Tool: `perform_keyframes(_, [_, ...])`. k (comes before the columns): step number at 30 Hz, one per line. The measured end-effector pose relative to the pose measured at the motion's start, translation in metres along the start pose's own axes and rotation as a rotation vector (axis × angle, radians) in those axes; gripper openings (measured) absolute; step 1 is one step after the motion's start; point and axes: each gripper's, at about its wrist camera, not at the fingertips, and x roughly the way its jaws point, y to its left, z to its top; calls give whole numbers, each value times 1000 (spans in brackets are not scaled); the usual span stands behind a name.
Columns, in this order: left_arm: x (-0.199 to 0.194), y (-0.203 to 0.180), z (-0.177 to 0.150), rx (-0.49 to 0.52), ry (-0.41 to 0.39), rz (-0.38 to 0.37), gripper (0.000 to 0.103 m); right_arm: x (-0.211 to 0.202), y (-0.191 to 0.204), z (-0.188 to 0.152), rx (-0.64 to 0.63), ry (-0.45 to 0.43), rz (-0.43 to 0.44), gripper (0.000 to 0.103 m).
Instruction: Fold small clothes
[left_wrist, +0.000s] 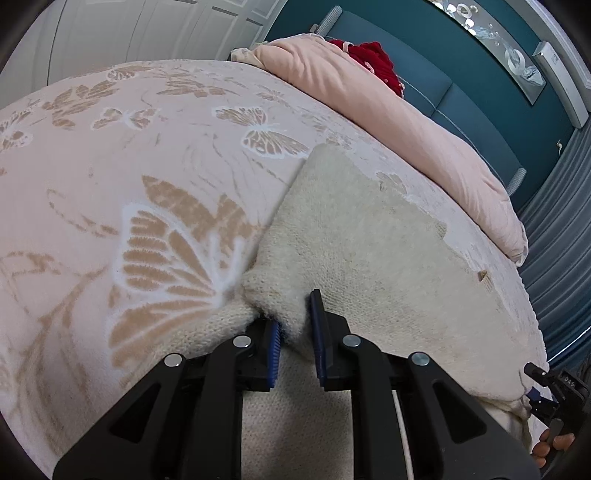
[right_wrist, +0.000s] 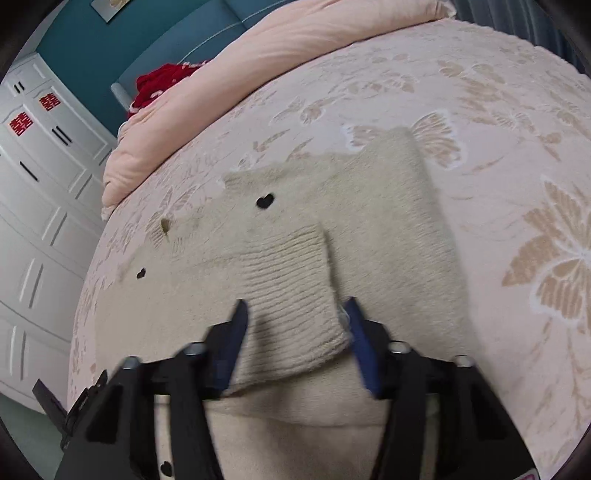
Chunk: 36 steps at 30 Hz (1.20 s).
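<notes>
Grippers (left_wrist: 295, 317) (right_wrist: 295, 321) straddle cream sweater (left_wrist: 369, 236); "DAS" on tool

a home bedroom: butterfly-patterned bedspread (left_wrist: 147, 166), pink duvet (left_wrist: 406, 122), padded teal headboard (left_wrist: 461, 107), white wardrobe (right_wrist: 33, 192).

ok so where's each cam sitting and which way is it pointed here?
Left wrist: on the left gripper, looking along its fingers across the bed toward the teal headboard; jaws pinch the cream sweater; the right gripper and fingertips show at the lower right.
Right wrist: on the right gripper, facing the headboard and white wardrobe; jaws apart around the ribbed cuff.
Shared: sweater, butterfly bedspread, pink duvet, red garment.
</notes>
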Motion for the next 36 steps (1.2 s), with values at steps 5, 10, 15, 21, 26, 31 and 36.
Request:
perform_keyframes(5, [7,-22,16,143,137,117,15,-40,6,8,-53,-117,10,9])
perform_keyframes(10, [13,-30,21,211,210,165,15,-16,-20,2,-66,8,-76,12])
perform_keyframes(15, [17,-34,19,223,211,207,15,-53,36,12,-138,-131,-72,21])
perform_keyframes(21, [16,-44,14,285,196,265,15,48,120,3,-317,143,50,15])
perform_keyframes(26, [19,-45,17,310,229,264,16,56,72,37,-53,93,11,1])
perform_keyframes(31, [21,-49,16,329,229,290,15,27,71,11,-217,100,-40,11])
perform_keyframes(36, [22,-53,16,348,242,317,16,-22,16,-5,-81,28,-60,11])
